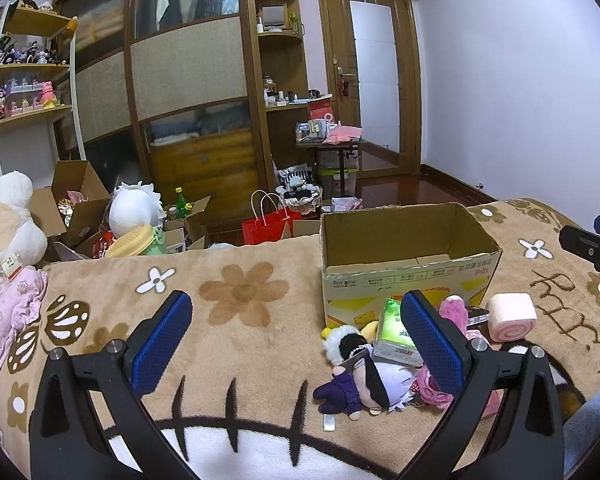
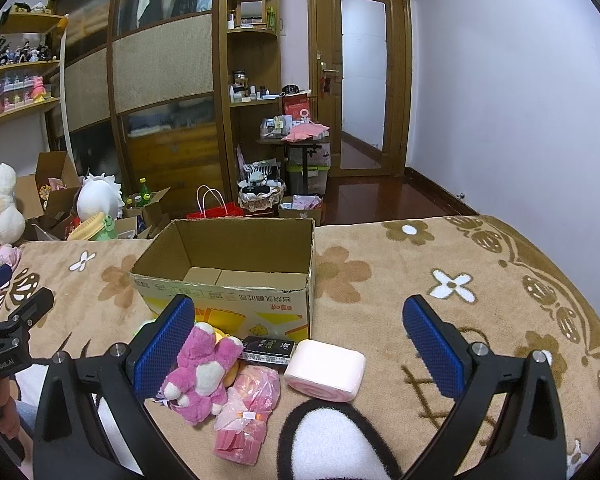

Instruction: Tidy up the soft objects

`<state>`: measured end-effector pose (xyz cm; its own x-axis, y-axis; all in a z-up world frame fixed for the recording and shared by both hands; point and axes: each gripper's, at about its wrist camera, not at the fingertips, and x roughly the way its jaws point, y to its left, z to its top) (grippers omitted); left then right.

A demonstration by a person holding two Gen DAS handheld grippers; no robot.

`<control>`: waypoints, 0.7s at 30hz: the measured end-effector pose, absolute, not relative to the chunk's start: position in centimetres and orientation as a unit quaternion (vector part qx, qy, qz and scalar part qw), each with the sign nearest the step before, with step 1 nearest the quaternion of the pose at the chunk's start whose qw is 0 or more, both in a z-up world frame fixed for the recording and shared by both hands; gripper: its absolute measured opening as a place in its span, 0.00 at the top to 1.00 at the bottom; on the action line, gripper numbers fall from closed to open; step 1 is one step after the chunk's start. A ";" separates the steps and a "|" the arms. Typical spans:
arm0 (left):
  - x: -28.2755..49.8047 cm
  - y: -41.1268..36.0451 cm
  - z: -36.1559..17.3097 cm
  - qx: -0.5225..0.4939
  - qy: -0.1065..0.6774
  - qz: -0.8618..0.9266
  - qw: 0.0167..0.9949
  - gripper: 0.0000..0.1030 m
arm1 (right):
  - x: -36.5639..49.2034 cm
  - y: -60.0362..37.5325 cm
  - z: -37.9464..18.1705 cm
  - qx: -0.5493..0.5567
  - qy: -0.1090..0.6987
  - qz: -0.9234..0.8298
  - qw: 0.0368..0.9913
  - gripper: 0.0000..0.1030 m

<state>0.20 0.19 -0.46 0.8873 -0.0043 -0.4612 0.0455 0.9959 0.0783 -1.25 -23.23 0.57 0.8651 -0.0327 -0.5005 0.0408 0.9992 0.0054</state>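
- Soft objects lie in one pile ahead of both tongs, touching the near wall of the cardboard box (image 2: 228,280).
- Progress: box interior appears empty; judged not yet started, every item left to load.
- Count: one pink plush bear (image 2: 202,364), one swirl-roll cushion (image 2: 326,370), one dark-haired doll (image 1: 356,376), one green tissue pack (image 1: 396,330), one pink bag (image 2: 248,412).
- Left gripper (image 1: 296,340): jaws spread wide, holding nothing.
- Right gripper (image 2: 300,344): jaws spread wide, holding nothing.

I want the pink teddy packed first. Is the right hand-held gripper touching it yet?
Cannot tell. In the right wrist view the pink teddy overlaps the right hand-held gripper's left finger, but no contact or gap shows plainly.
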 end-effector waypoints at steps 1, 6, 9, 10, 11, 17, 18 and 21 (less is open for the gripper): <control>0.2 0.2 -0.5 0.043 0.237 -0.013 0.970 0.00 | -1.2 -23.3 0.5 0.008 0.259 -0.019 0.966 0.00; 0.2 0.2 -0.5 0.043 0.237 -0.013 0.970 0.00 | -1.6 -23.2 0.8 0.008 0.259 -0.019 0.966 0.00; 0.2 0.2 -0.5 0.044 0.238 -0.013 0.970 0.00 | -1.5 -23.1 0.8 0.008 0.259 -0.020 0.966 0.00; 0.2 0.2 -0.5 0.044 0.238 -0.013 0.970 0.00 | -1.5 -23.2 0.8 0.007 0.260 -0.020 0.965 0.00; 0.2 0.2 -0.5 0.044 0.238 -0.013 0.970 0.00 | -1.5 -23.1 0.8 0.007 0.259 -0.020 0.966 0.00; 0.2 0.2 -0.5 0.044 0.238 -0.013 0.970 0.00 | -1.5 -23.1 0.8 0.008 0.259 -0.019 0.966 0.00; 0.2 0.1 -0.5 0.044 0.238 -0.013 0.970 0.00 | -1.5 -23.1 0.8 0.007 0.260 -0.020 0.965 0.00; 0.2 0.2 -0.5 0.044 0.238 -0.013 0.970 0.00 | -1.5 -23.2 0.8 0.008 0.260 -0.019 0.965 0.00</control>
